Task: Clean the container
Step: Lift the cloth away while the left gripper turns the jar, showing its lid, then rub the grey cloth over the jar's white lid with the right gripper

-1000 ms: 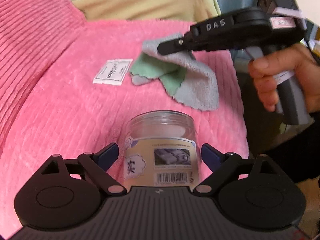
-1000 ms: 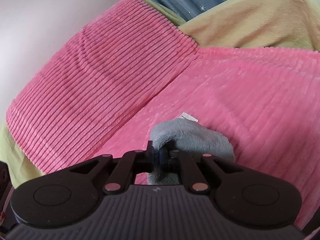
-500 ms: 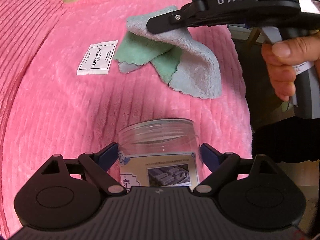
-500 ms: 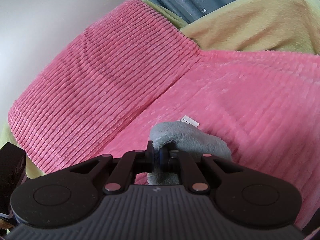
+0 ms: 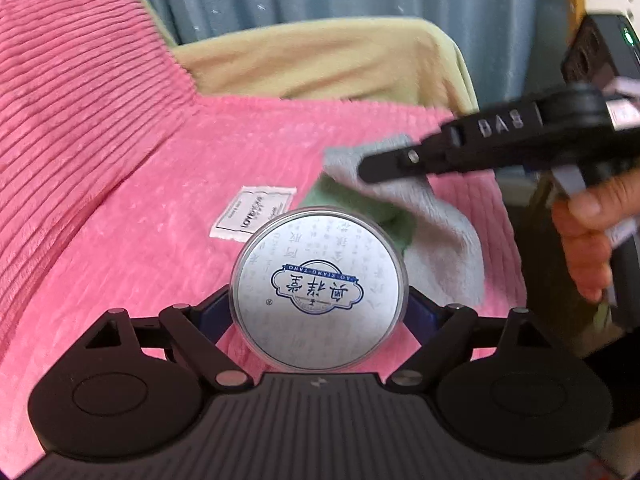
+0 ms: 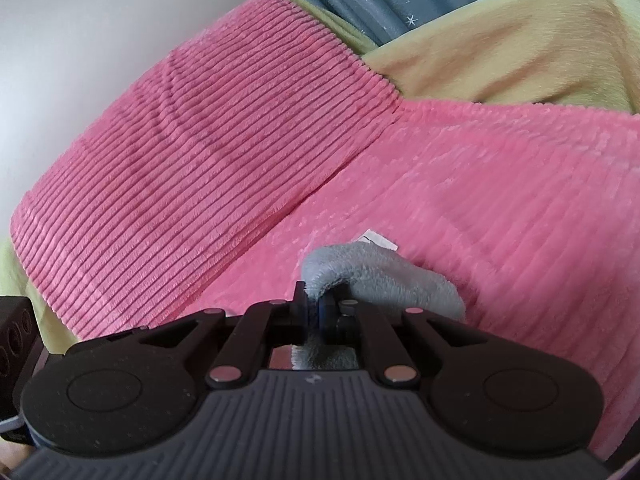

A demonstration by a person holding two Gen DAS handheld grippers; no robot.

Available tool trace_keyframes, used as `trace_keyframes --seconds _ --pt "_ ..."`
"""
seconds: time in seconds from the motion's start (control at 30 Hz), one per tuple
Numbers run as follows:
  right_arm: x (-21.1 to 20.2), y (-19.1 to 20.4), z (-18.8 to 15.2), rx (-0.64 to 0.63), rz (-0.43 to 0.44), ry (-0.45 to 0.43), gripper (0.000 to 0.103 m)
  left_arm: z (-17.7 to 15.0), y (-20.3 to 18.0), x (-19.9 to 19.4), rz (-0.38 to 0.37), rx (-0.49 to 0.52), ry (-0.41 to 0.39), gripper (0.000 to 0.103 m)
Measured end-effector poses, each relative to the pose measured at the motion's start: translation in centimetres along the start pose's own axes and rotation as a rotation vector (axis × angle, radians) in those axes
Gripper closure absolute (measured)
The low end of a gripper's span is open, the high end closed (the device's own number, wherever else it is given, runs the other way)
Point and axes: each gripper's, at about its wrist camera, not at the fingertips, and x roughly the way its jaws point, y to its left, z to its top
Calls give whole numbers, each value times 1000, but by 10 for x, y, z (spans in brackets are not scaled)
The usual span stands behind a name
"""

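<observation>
The pink blanket (image 5: 140,208) lies under all. The container (image 5: 319,289) sits pinched between the left gripper's (image 5: 319,308) fingers, its round printed end toward the camera. The cloth (image 5: 436,232), pinched by the right gripper (image 6: 313,305), hangs at 2 o'clock from it, near.

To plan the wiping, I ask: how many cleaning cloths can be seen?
1: a soft grey-and-green microfibre cloth, pinched in the right gripper and draping onto the pink ribbed blanket. Others may be hidden.

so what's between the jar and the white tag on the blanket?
Nothing: in the left wrist view only bare pink blanket separates jar from tag.
</observation>
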Motion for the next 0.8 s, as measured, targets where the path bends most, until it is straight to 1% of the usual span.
trace_keyframes --seconds 0.13,0.2,0.3,0.4,0.5,0.6,0.8 --pt "1 1 0 -1 2 4 100 1 1 -6 32 -2 -21 16" --pt "2 6 1 -22 48 11 100 -1 1 -9 56 -17 -30 16" --pt "4 14 2 -54 115 22 100 -10 3 -7 74 -51 -46 16" --pt "6 21 2 -86 183 33 100 -19 4 -4 101 -112 -100 17" --pt "8 29 3 -118 251 44 100 -26 1 3 114 -99 -159 17" --pt "9 37 4 -150 317 55 100 -30 1 7 113 -93 -203 17" --pt "14 39 1 -181 317 95 100 -32 4 13 96 -83 -229 17"
